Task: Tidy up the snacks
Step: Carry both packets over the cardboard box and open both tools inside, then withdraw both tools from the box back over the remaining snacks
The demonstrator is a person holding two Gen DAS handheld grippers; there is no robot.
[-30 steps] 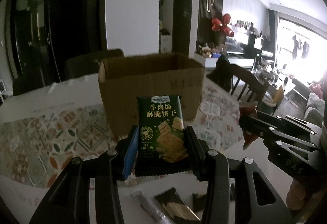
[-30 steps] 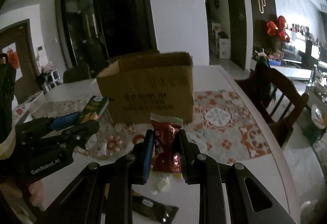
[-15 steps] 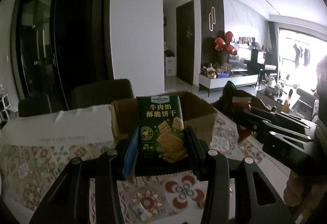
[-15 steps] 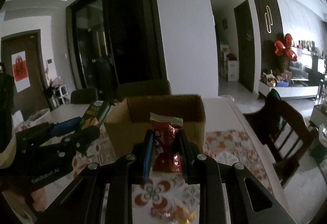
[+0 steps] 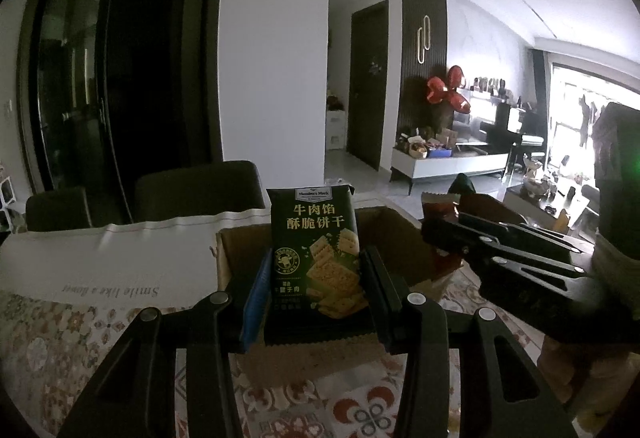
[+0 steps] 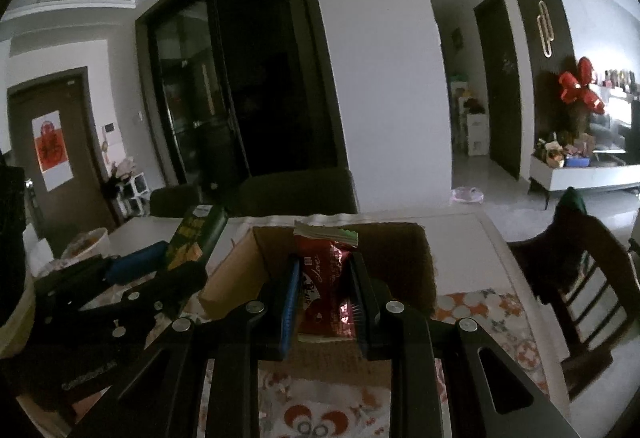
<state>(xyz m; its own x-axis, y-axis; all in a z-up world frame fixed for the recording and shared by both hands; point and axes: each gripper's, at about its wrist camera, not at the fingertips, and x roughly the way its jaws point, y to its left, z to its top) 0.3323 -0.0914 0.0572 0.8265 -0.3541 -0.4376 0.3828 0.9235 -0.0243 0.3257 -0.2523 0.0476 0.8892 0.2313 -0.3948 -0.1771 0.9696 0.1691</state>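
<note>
My left gripper (image 5: 314, 296) is shut on a dark green cracker packet (image 5: 314, 250), held upright above the near edge of an open cardboard box (image 5: 394, 238). My right gripper (image 6: 324, 296) is shut on a red snack packet (image 6: 326, 280), held over the same box (image 6: 416, 262). In the left wrist view the right gripper (image 5: 440, 230) reaches in from the right over the box with the red packet (image 5: 438, 204). In the right wrist view the left gripper (image 6: 176, 262) and its green packet (image 6: 196, 238) are at the box's left.
The box stands on a table with a patterned cloth (image 5: 52, 342) and a white sheet (image 5: 112, 258). Dark chairs (image 5: 196, 190) stand behind the table. A wooden chair (image 6: 576, 286) is at the right. A bowl (image 6: 86, 242) sits at the far left.
Both grippers have risen and moved forward with their packets, from in front of the box to above its opening. The loose packets on the near table have left the view.
</note>
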